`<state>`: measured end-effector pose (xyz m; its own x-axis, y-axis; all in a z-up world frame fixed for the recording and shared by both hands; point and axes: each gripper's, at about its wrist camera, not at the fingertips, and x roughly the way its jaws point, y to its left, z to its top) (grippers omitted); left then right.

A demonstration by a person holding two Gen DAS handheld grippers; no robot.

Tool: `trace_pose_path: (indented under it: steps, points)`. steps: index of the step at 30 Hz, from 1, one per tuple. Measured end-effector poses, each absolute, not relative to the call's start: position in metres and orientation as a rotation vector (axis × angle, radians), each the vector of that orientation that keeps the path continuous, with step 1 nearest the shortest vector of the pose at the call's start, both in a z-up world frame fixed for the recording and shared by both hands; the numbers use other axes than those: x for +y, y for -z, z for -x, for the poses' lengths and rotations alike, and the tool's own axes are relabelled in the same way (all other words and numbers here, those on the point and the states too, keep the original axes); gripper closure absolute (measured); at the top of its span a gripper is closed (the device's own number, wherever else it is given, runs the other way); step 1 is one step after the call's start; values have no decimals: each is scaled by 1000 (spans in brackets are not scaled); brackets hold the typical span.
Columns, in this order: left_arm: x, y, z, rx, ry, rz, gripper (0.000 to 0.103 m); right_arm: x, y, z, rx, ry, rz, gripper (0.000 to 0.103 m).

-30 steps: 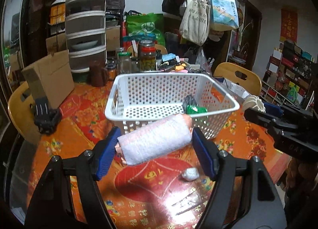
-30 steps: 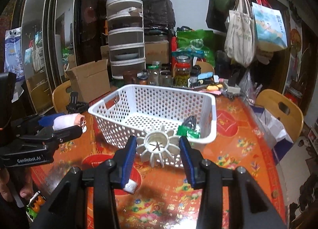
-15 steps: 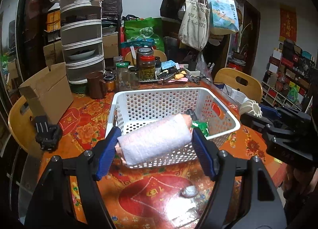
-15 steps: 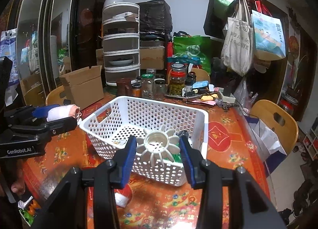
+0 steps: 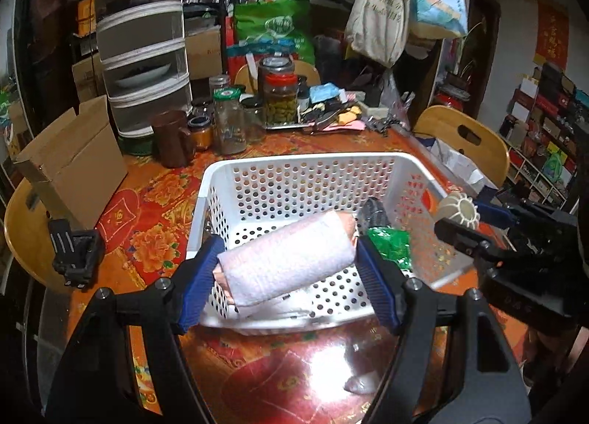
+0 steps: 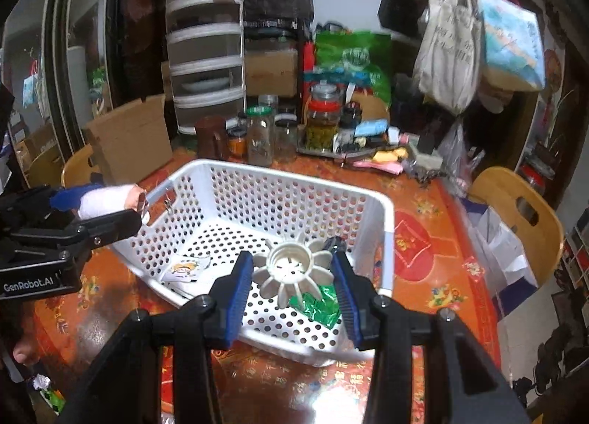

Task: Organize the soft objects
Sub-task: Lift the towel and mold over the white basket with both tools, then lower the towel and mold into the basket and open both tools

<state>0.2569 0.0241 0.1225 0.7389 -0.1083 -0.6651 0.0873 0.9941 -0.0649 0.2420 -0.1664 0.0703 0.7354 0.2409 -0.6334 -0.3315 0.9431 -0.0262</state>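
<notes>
We hold a pale pink rolled towel with a salmon core (image 5: 291,258) crosswise in the left gripper (image 5: 287,269), blue pads pressed on both its ends, roll hanging over the near part of the white perforated plastic basket (image 5: 294,162). The right gripper (image 6: 292,276) is clamped on a cream daisy-shaped ribbed plastic piece (image 6: 291,271), over the basket's right side. Below and ahead of the claws, on the basket floor, sit a crumpled green foil wrapper (image 6: 316,304), a small printed packet (image 6: 186,269) and a dark item we can't identify. To do the drop well, we judge: carry each claw a bit further past the near rim so the load clears it, lower toward the floor, then spread the jaws. Release the roll level so it doesn't roll onto the wrapper. Keep the two claws apart; they're near each other over the basket. The red floral tablecloth (image 5: 154,236) lies under everything.
</notes>
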Motion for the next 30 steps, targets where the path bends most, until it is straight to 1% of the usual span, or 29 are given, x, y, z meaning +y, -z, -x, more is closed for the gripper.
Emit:
trace_pose_path:
  steps: [5, 16, 25, 30]
  points:
    - [21, -105, -295, 801, 101, 36, 32, -159, -51, -273, 766, -336, 130, 60]
    - [18, -44, -363, 992, 86, 52, 32, -148, -17, -318, 917, -327, 154, 60]
    - [13, -26, -370, 1022, 70, 29, 31, -145, 2, -329, 989, -321, 181, 60]
    - [12, -25, -367, 1011, 68, 22, 29, -143, 5, -328, 992, -322, 191, 60]
